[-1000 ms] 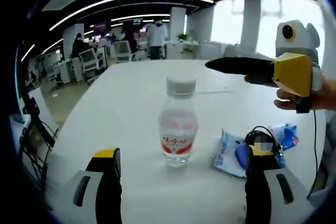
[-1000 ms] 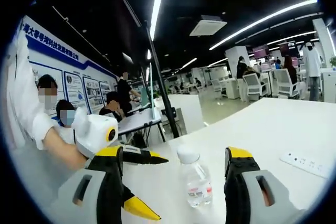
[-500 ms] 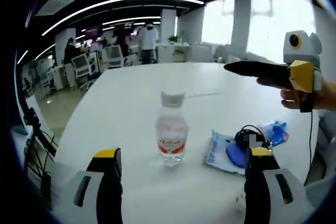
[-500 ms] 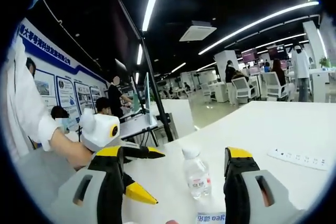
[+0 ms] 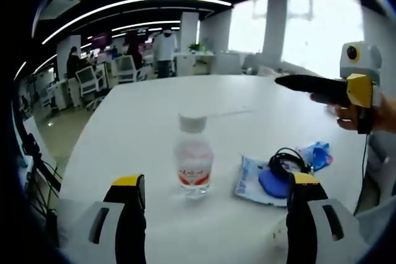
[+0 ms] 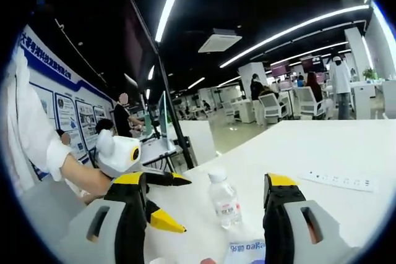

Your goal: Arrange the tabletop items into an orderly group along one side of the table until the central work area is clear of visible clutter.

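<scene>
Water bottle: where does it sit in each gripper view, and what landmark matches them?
Left gripper view: bottle stands just left of centre, between the jaws.
Right gripper view: bottle stands low, near centre, between the jaws.
Shared landmark: the blue-and-white packet beside it.

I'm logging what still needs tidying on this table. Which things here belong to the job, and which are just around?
Job things:
bottle, upright mid-table
blue packet, flat on the table
black cable and blue disc, on the packet
left gripper and right gripper, both open, holding nothing

Just around:
power strip on the table
office chairs in the background
wall posters
</scene>
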The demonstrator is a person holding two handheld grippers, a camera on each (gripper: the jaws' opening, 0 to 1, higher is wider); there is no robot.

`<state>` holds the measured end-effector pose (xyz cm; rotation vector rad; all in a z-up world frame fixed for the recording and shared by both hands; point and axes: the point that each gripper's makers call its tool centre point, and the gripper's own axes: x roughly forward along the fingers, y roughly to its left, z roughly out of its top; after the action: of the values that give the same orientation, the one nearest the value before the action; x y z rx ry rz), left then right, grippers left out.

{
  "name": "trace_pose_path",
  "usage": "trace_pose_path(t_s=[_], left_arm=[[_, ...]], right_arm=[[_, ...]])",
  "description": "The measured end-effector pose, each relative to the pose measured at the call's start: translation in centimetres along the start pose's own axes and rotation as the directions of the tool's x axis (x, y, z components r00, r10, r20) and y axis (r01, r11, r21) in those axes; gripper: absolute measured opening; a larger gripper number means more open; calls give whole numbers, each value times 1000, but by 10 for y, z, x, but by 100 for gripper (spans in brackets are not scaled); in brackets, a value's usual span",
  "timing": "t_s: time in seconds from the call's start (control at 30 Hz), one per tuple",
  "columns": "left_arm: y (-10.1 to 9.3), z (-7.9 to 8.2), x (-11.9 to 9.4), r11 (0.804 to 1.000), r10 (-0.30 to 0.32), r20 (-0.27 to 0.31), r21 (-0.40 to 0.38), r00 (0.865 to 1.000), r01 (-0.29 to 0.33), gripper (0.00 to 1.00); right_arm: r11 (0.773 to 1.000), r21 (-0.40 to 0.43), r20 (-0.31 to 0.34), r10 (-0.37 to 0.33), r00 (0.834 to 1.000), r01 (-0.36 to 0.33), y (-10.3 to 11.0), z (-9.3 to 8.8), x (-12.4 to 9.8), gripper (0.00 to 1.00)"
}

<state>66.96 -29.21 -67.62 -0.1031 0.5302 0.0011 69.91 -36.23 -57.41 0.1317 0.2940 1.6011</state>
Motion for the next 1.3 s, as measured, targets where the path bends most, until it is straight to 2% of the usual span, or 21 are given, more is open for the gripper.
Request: trace_pose_path(t_s=[0.13,0.27,0.53,0.67,0.83,0.97,1.13,1.3], left_arm=[[-3,-3,0,999,-31,10,-17,999,31,90],[-5,-16,6,998,-63,-11,-7,998,63,89],[-26,-12,4,994,-108,-4,-2,994,108,87],[-26,-4,4,993,-117,6,19,993,117,84],[-27,-4,8,994,-110,15,5,994,110,82],[-32,-3,10,995,-94,8,-14,996,94,78],[-50,3,10,996,-94,13,-5,995,94,80],[-60,5,19,996,-91,-3,-2,996,91,81]], right_arm=[[999,2,2,-53,999,53,-5,0,-8,74],[996,-7,-11,-87,996,87,-5,-3,-22,73],[984,1,-22,-178,984,178,-19,-6,-55,71],[982,3,-25,-189,982,189,-23,-10,-67,71],[980,26,-28,-197,980,198,-34,-15,-74,70],[982,39,-27,-184,983,185,-37,-11,-80,69],[982,45,-22,-181,983,182,-49,-9,-90,69],[984,50,-43,-169,985,171,-55,-17,-103,69]])
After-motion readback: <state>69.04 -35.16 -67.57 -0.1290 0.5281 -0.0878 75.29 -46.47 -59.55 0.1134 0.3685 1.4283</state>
